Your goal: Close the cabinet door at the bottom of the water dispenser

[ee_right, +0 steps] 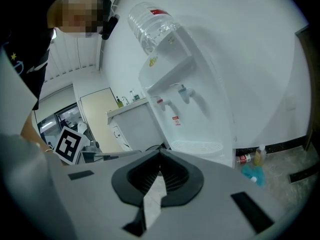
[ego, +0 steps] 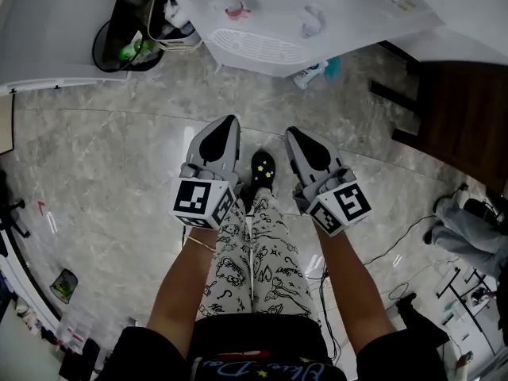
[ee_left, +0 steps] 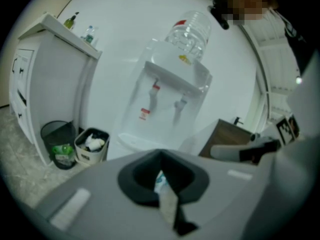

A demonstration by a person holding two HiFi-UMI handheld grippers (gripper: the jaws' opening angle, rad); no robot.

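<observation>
**Ana:** Water dispenser (ego: 270, 26): where is it from the grippers?

**Ben:** Grippers first. The left gripper (ego: 226, 128) and the right gripper (ego: 296, 137) are held side by side, low over the marble floor (ego: 103, 157). Both point at the dispenser and are well apart from it. On each, the 2 jaws are pressed together and grip nothing.

**Ana:** What is between them?

**Ben:** The person's legs in patterned trousers (ego: 254, 252) and 1 black shoe (ego: 263, 167), close to the tips.

**Ana:** And the dispenser itself?

**Ben:** It is white and stands against the wall straight ahead. A clear water bottle (ee_left: 190, 34) sits neck down on top. A red tap (ee_left: 155, 90) and a blue tap (ee_left: 181, 104) hang over the drip tray (ego: 254, 48).

**Ana:** The cabinet door at the bottom?

**Ben:** I cannot tell. In both gripper views the grippers' own bodies cover the dispenser's lower part, and the head view looks down onto its top.

**Ana:** Around it?

**Ben:** To its left is a small pale bin (ee_left: 91, 145), then a black bin (ee_left: 57, 141), then a white cupboard (ee_left: 45, 74) with 2 bottles on top. To its right, a teal thing (ee_right: 252, 173) lies on the floor beside 2 small bottles (ee_right: 258, 155). A brown desk (ego: 464, 117) stands further right.
</observation>
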